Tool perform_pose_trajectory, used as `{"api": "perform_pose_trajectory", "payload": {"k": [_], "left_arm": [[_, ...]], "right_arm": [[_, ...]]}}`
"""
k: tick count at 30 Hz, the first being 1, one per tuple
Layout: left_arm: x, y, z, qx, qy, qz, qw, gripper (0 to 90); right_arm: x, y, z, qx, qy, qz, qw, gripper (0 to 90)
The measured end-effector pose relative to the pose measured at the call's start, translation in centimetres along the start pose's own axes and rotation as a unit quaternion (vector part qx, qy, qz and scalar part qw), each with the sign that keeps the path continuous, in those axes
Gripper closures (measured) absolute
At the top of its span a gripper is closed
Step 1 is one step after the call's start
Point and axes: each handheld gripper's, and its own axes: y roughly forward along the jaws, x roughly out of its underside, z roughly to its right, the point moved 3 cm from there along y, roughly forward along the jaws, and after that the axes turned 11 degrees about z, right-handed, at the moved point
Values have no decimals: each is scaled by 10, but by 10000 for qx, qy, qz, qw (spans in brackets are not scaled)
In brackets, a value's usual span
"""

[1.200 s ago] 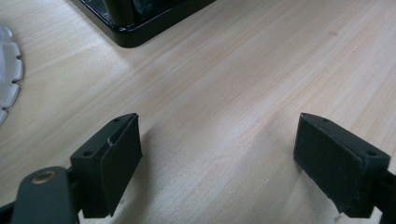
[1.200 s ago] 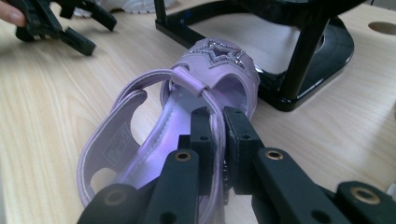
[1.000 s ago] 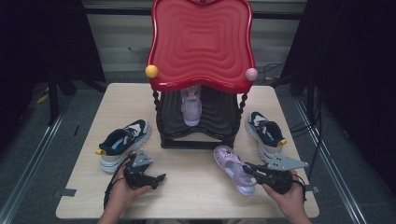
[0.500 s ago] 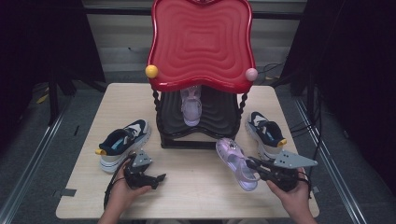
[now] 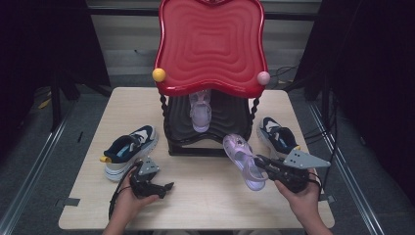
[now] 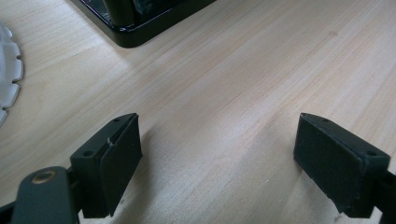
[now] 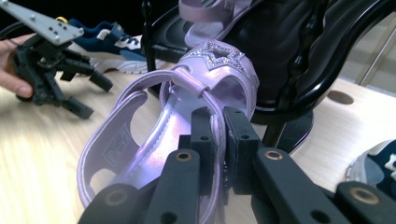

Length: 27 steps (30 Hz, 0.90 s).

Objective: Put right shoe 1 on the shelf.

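The right gripper (image 7: pixel 218 140) is pinching the lilac sandal's (image 5: pixel 242 157) side strap near the worktop's (image 5: pixel 205 200) right edge; the left gripper (image 6: pixel 219 158) is sitting spread near the front-left corner.

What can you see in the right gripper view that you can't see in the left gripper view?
The right gripper view has the purple sandal pinched at its side edge by the right gripper, a second purple sandal on the black rack, a blue sneaker, and the left gripper in a hand.

The left gripper view has the left gripper's own fingers spread wide over bare wood, plus a white toothed sole edge.

Both share the wooden table and the rack's black base.
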Motion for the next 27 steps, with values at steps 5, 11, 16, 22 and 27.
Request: {"api": "perform_pose_trajectory", "payload": {"k": [5, 11, 16, 22, 27], "left_arm": [[0, 0, 0, 0, 0, 2, 10000, 146], [0, 0, 0, 0, 2, 0, 10000, 146], [0, 0, 0, 11, -18, 2, 10000, 146], [0, 0, 0, -1, 1, 0, 10000, 145], [0, 0, 0, 1, -1, 2, 10000, 146]], "right_arm": [[-4, 7, 0, 117, -14, 68, 9999, 831], [-5, 17, 0, 274, 12, 172, 9995, 831], [-7, 25, -1, 445, -4, 210, 9988, 831], [-11, 32, 0, 619, -70, 272, 9977, 831], [-13, 39, 2, 716, -71, 312, 9969, 831]]}}
